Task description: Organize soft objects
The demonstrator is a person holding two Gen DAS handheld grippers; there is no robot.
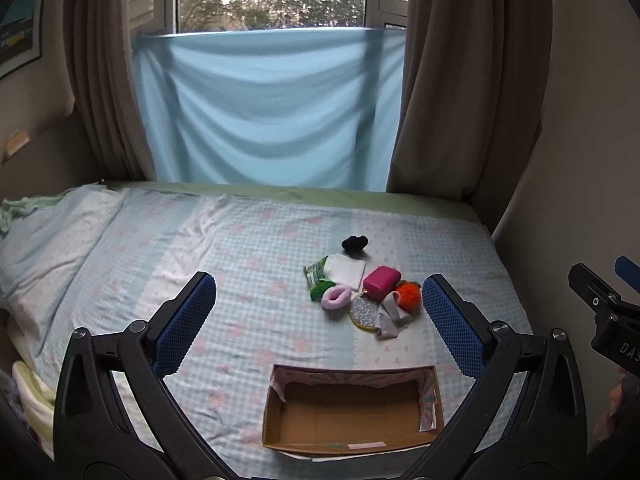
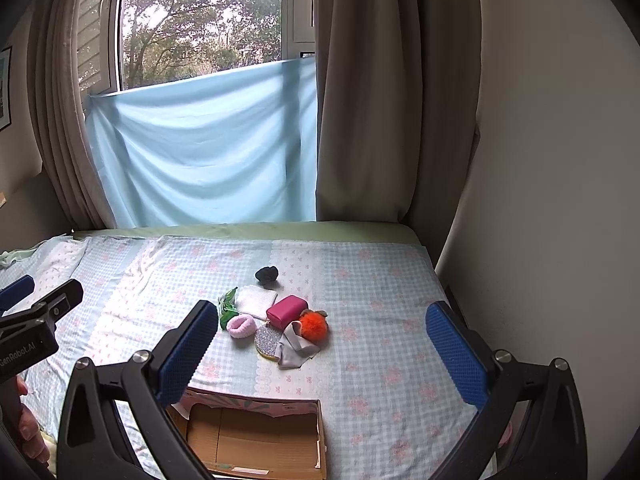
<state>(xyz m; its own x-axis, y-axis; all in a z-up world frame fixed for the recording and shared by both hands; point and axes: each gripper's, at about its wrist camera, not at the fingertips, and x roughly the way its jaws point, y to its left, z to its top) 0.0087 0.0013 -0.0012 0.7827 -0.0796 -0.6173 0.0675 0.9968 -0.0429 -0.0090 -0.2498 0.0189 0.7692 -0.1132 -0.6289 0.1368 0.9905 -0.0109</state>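
Observation:
A pile of soft things lies mid-bed: a black sock (image 1: pixel 354 243), white folded cloth (image 1: pixel 346 269), green packet (image 1: pixel 317 278), pink scrunchie (image 1: pixel 336 296), magenta pouch (image 1: pixel 382 282), orange pompom (image 1: pixel 409 294), glittery round pad (image 1: pixel 363 312) and grey cloth (image 1: pixel 394 318). An open cardboard box (image 1: pixel 352 410) with nothing inside sits nearer me. My left gripper (image 1: pixel 318 322) hovers open above the bed, short of the pile. My right gripper (image 2: pixel 320 348) is open too, above the bed to the right, with the pile (image 2: pixel 276 320) and box (image 2: pixel 256 436) ahead of it.
The bed's checked sheet (image 1: pixel 240 248) reaches a wall on the right (image 2: pixel 540 200). A pillow (image 1: pixel 44 240) lies at the far left. Curtains and a blue cloth (image 1: pixel 264 108) hang over the window behind the bed. A hand (image 2: pixel 30 432) holds the left gripper's handle.

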